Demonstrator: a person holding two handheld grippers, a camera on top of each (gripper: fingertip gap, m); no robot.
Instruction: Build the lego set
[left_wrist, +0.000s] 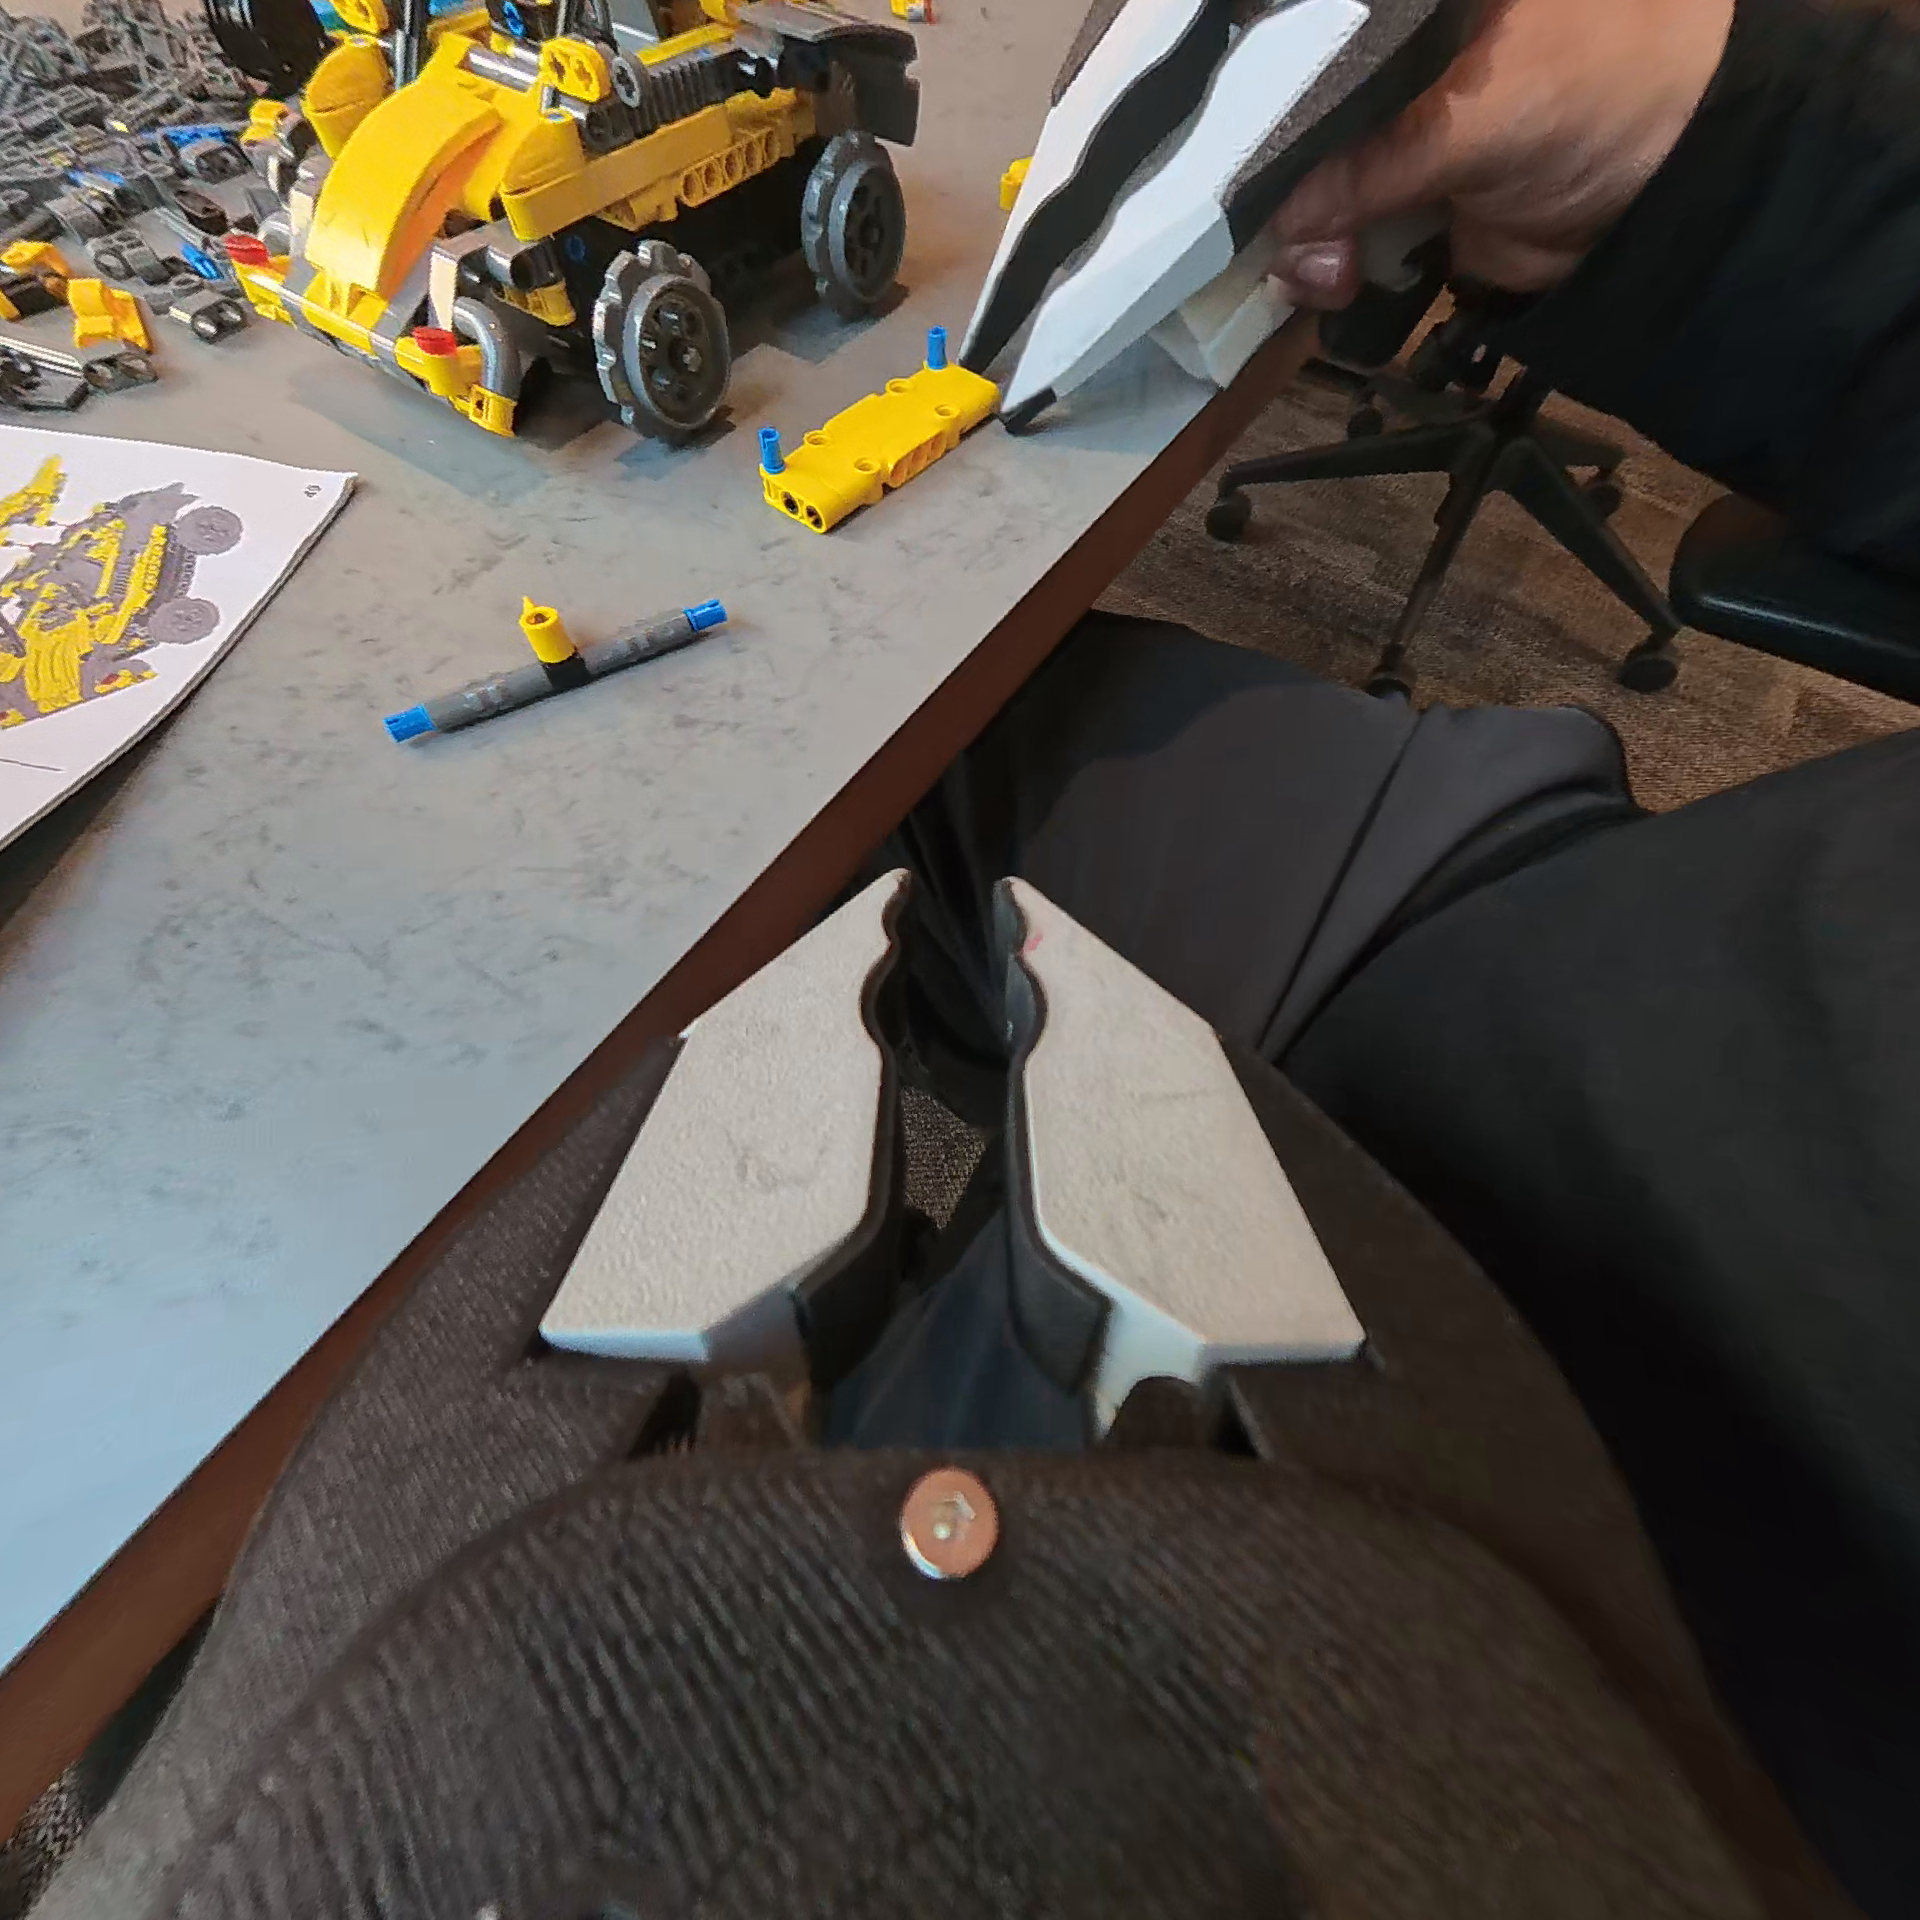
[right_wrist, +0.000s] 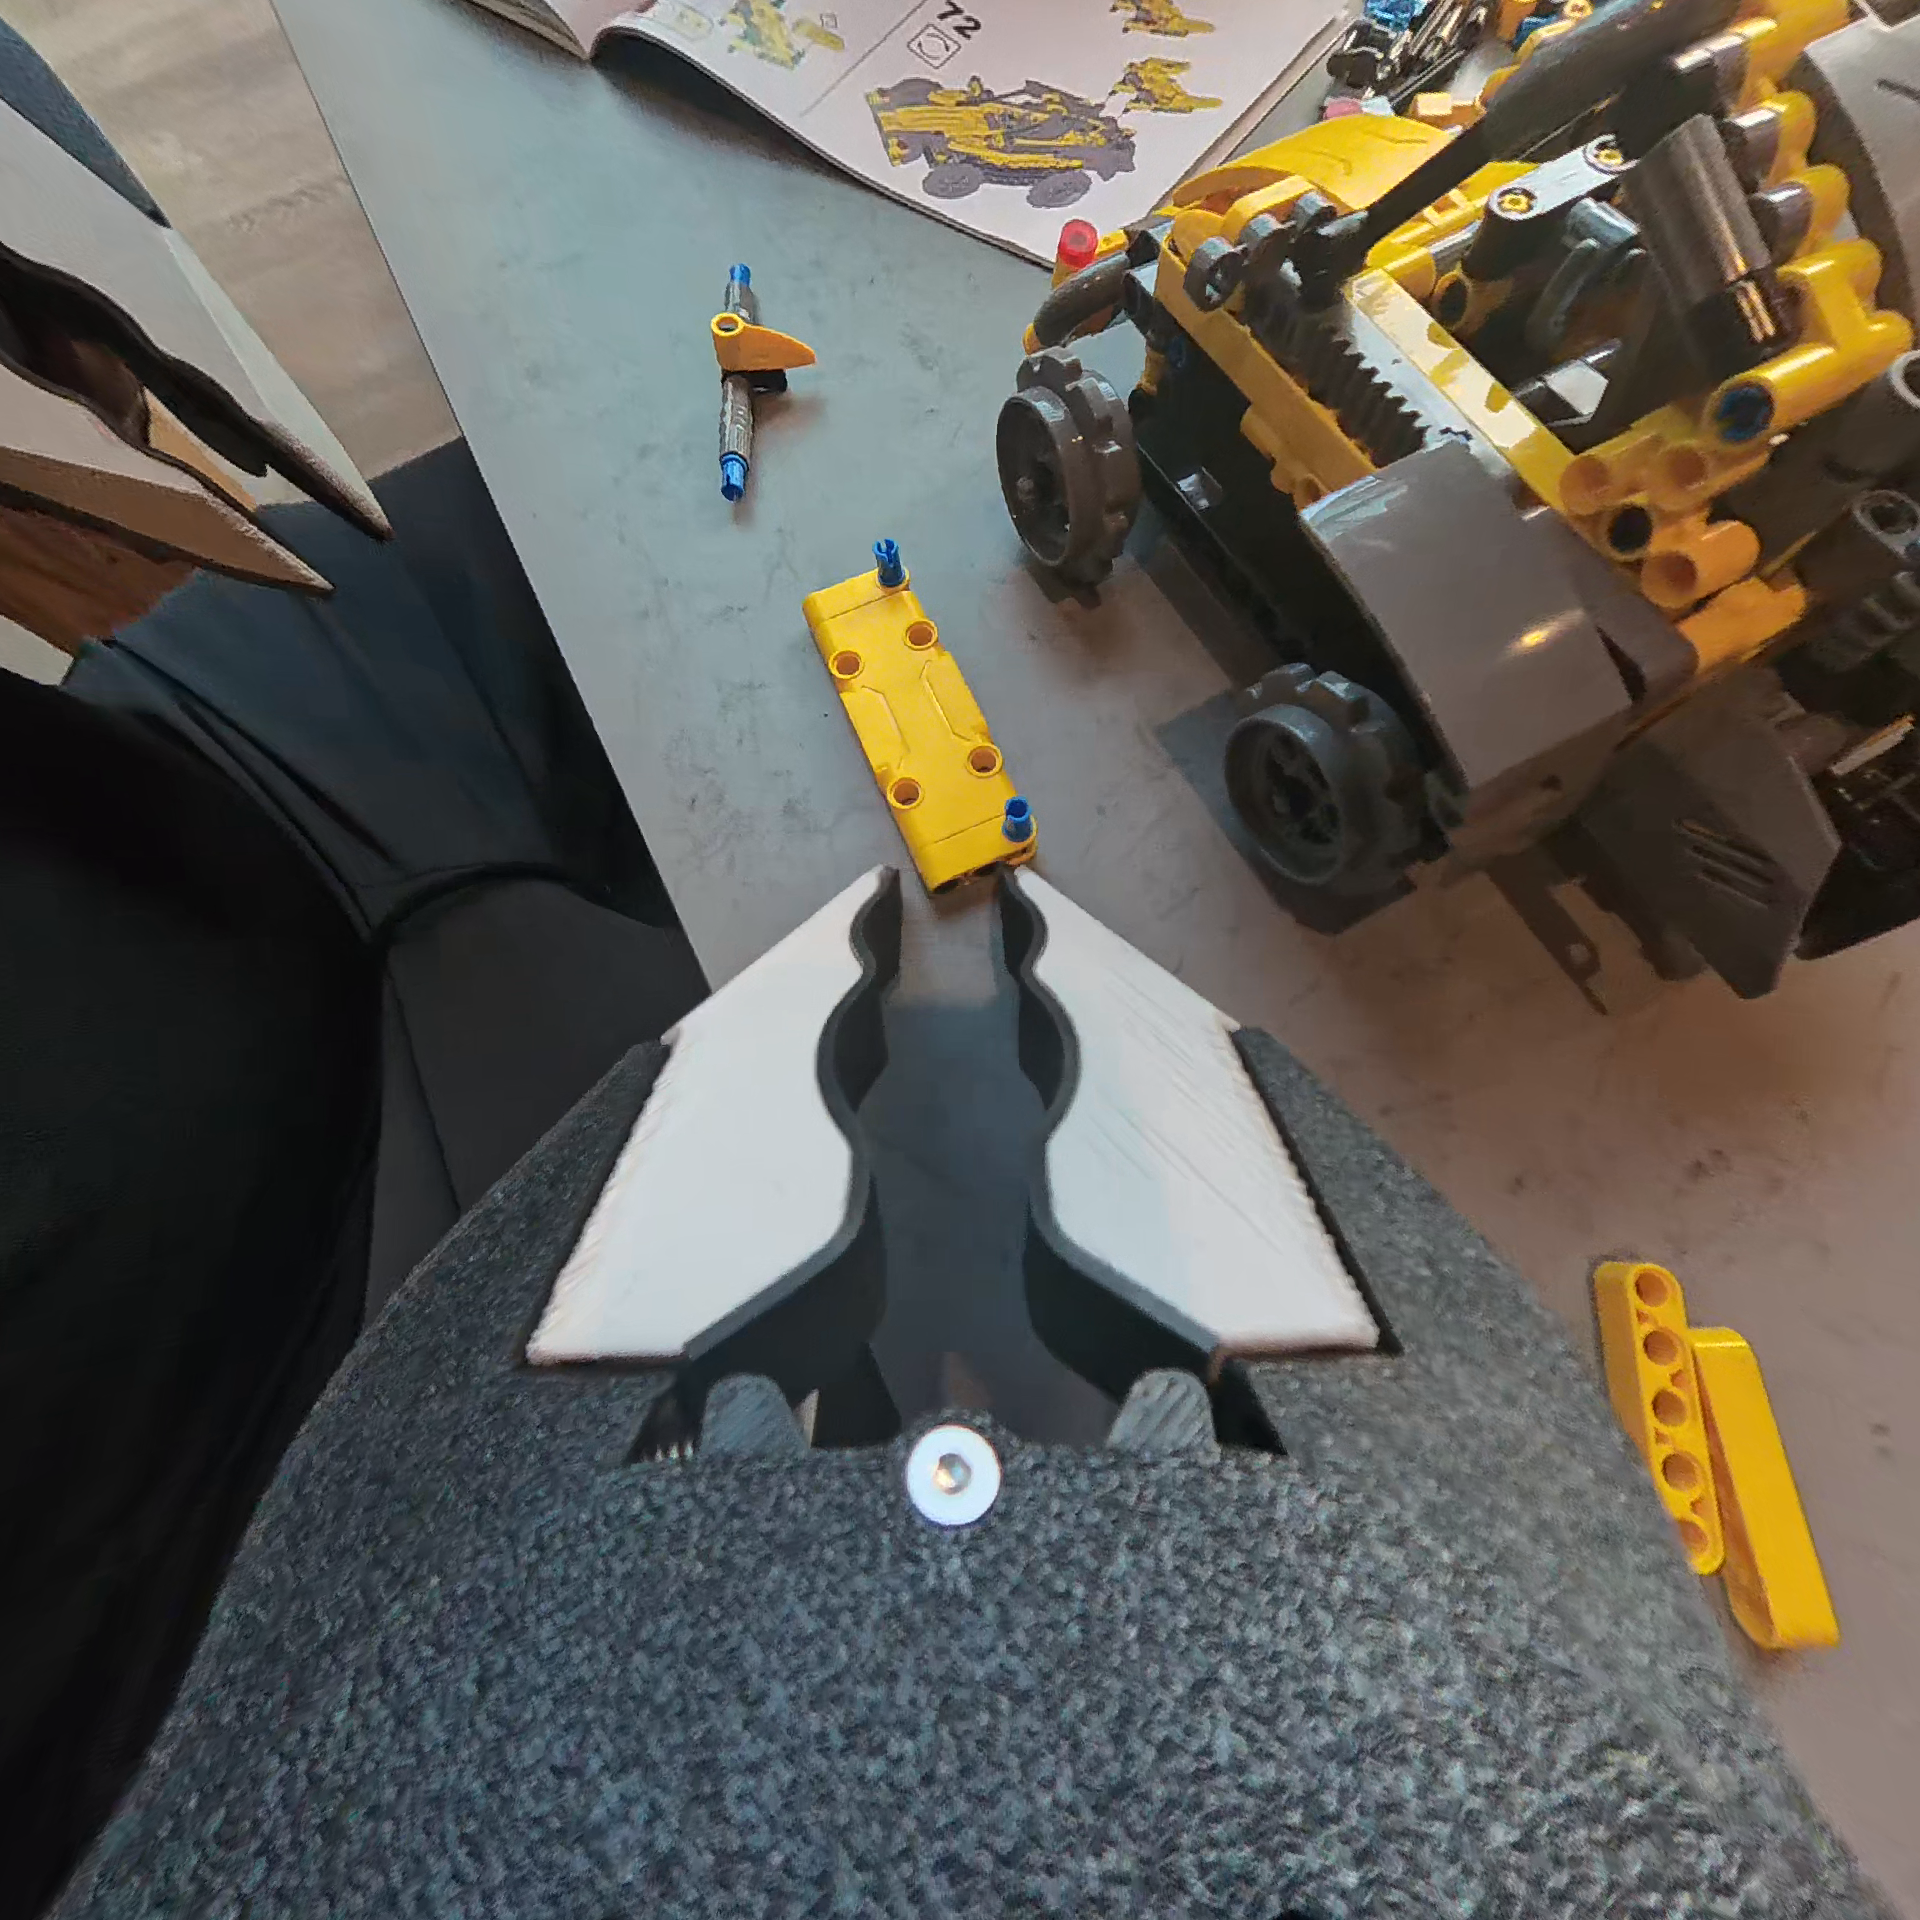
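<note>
My right tongs (right_wrist: 951, 883) angle down, tips slightly apart at the yellow panel's (right_wrist: 914, 727) end. Left tongs (left_wrist: 956, 894) hover off the bench (left_wrist: 312, 1039) over my lap, slightly apart, holding nothing.

In the right wrist view: flat yellow plastic panel with blue pins (right_wrist: 914, 722) at frame centre on grey table (right_wrist: 582, 312), just ahead of right gripper (right_wrist: 951, 883). Yellow and grey brick-built vehicle (right_wrist: 1507, 499) at right. Grey axle rod with yellow connector (right_wrist: 746, 364) above the panel. Open instruction booklet (right_wrist: 997, 114) along the top edge. Two yellow beams (right_wrist: 1714, 1455) at lower right.
</note>
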